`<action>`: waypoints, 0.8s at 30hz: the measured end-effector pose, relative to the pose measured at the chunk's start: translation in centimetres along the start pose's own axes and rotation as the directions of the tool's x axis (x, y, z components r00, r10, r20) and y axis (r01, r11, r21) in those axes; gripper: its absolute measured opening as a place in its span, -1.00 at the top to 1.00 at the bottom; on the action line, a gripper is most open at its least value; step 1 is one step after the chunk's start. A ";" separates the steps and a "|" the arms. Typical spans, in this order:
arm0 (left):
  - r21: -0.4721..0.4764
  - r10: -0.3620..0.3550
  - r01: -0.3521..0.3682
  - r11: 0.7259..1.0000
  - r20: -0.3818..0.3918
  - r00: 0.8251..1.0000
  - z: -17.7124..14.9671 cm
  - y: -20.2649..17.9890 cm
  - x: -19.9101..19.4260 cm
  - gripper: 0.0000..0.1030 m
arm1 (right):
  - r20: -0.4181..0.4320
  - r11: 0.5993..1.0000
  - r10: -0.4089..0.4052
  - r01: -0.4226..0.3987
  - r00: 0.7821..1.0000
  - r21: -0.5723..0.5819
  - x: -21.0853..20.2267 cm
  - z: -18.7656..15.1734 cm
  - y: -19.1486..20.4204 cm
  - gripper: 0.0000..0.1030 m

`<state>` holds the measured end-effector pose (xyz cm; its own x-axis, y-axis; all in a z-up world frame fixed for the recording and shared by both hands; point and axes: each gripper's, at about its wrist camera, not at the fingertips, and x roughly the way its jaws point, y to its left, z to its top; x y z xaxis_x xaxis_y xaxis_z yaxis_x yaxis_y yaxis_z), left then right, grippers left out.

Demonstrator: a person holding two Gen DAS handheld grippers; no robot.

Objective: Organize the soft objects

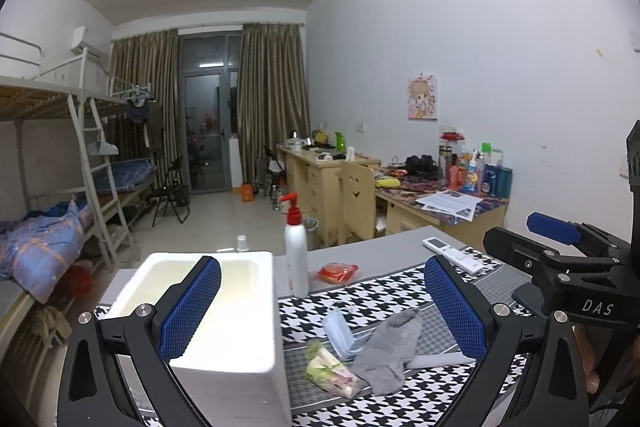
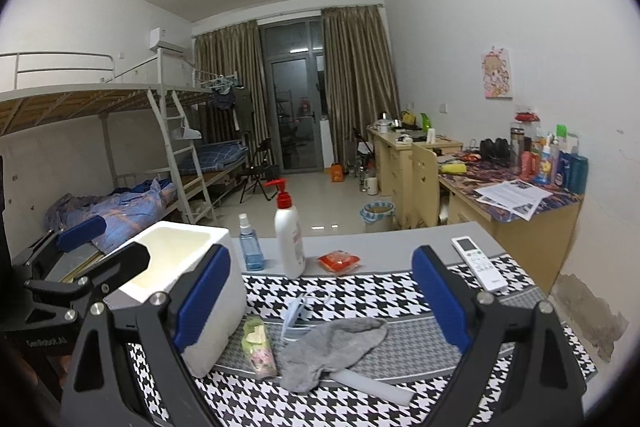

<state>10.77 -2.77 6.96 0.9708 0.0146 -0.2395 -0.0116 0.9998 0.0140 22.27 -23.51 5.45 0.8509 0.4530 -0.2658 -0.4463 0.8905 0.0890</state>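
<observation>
A grey sock [image 1: 387, 355] [image 2: 329, 349] lies crumpled on the houndstooth table mat. A folded light-blue face mask [image 1: 339, 333] [image 2: 294, 315] lies just behind it. A small green and pink packet [image 1: 332, 373] [image 2: 258, 347] lies to its left. A white foam box [image 1: 208, 307] [image 2: 176, 267], open on top, stands at the left. My left gripper [image 1: 322, 307] is open and empty, above the box and the sock. My right gripper [image 2: 320, 301] is open and empty, above the sock and mask.
A white pump bottle [image 1: 296, 255] [image 2: 289, 239], a blue spray bottle [image 2: 250, 247], a red snack packet [image 1: 338, 271] [image 2: 339, 261] and a white remote [image 1: 454, 254] [image 2: 480, 263] stand at the table's back. A white strip [image 2: 376, 385] lies under the sock. Desks stand beyond on the right.
</observation>
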 end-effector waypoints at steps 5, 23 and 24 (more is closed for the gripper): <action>0.001 -0.025 0.025 1.000 -0.005 1.000 -0.1 -0.5 0.2 -0.98 | -0.002 1.000 -0.027 0.027 1.000 0.014 -0.6 -0.3 -0.8 -0.84; 0.018 -0.088 0.089 0.996 -0.052 0.995 -1.1 -2.4 1.6 -0.98 | -0.038 0.995 -0.093 0.094 0.995 0.032 -1.1 -1.4 -3.0 -0.84; 0.019 -0.091 0.092 0.996 -0.056 0.994 -1.2 -2.6 1.9 -0.98 | -0.042 0.995 -0.095 0.097 0.995 0.033 -1.0 -1.5 -3.1 -0.84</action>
<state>12.33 -5.31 5.32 0.9530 -0.0757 -0.2934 0.0824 0.9965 0.0107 22.35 -26.78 4.00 0.8774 0.3638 -0.3127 -0.3525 0.9311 0.0941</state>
